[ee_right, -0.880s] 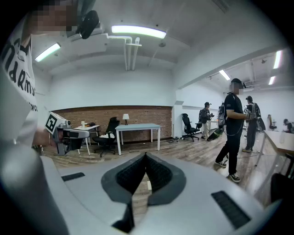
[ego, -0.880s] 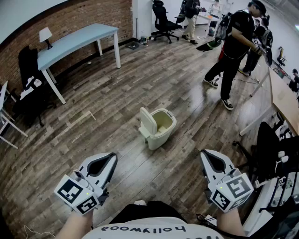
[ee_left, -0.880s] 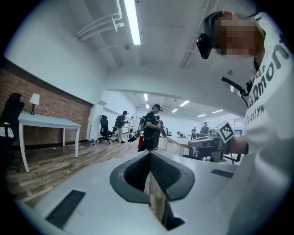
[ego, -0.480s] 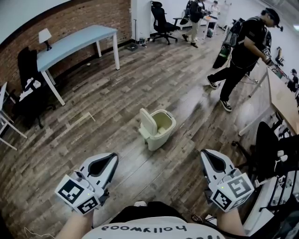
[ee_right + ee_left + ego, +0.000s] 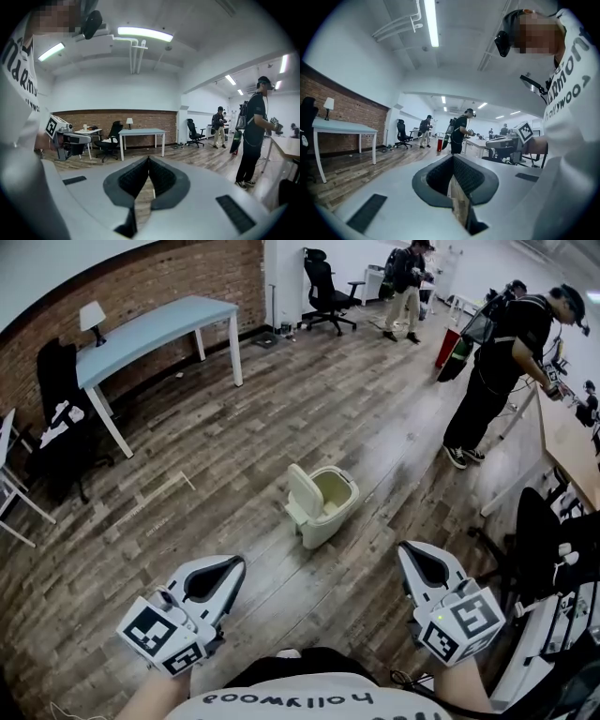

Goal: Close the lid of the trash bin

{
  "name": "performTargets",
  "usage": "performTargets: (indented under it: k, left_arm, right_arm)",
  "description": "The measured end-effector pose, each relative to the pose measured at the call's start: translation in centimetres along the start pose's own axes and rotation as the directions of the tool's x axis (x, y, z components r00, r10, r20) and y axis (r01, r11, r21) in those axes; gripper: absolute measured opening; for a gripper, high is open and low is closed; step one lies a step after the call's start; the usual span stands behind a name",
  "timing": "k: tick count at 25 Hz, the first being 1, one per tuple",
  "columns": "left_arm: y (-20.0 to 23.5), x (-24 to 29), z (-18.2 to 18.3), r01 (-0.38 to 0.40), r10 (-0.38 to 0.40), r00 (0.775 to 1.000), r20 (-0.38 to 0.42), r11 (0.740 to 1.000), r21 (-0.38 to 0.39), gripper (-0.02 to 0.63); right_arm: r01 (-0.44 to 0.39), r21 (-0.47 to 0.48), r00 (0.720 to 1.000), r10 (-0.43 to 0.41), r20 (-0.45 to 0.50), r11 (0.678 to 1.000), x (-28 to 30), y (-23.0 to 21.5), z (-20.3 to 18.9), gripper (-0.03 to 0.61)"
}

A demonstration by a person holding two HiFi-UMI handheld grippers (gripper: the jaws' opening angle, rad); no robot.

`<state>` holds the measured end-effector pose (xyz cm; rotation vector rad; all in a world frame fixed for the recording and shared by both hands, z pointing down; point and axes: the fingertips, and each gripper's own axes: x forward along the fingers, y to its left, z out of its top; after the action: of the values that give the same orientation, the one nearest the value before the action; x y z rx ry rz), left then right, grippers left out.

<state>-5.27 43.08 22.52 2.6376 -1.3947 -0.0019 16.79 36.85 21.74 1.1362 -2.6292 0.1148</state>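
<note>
On wood plank floor (image 5: 234,427) ahead of me, small cream plastic trash bin (image 5: 332,514) sitting with flip lid (image 5: 301,491) standing up open. I'm holding left gripper (image 5: 227,566) and right gripper (image 5: 411,552) well short of it, both sets of jaws pinched together, gripping nothing.

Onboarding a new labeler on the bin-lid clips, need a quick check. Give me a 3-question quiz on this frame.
1. True or false: the lid of the trash bin is already shut.
2. Which claw touches the bin? A) left claw B) right claw C) neither
3. Fill in: the blue table stands along the ___ wall.

Key:
1. False. The lid stands open.
2. C. Both claws are held well short of the bin, jaws together, holding nothing.
3. Brick.
</note>
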Motion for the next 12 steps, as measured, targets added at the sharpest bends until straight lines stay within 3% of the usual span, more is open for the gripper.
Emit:
performTargets:
  k: [12]
  left_arm:
    - [1.9,-0.6,0.0,0.024,-0.024,0.999,0.021,1.000,-0.004,0.008]
  right_arm:
    - [-0.003,-0.002,1.000,0.003,-0.019,1.000,2.7,1.8,-0.1,0.009]
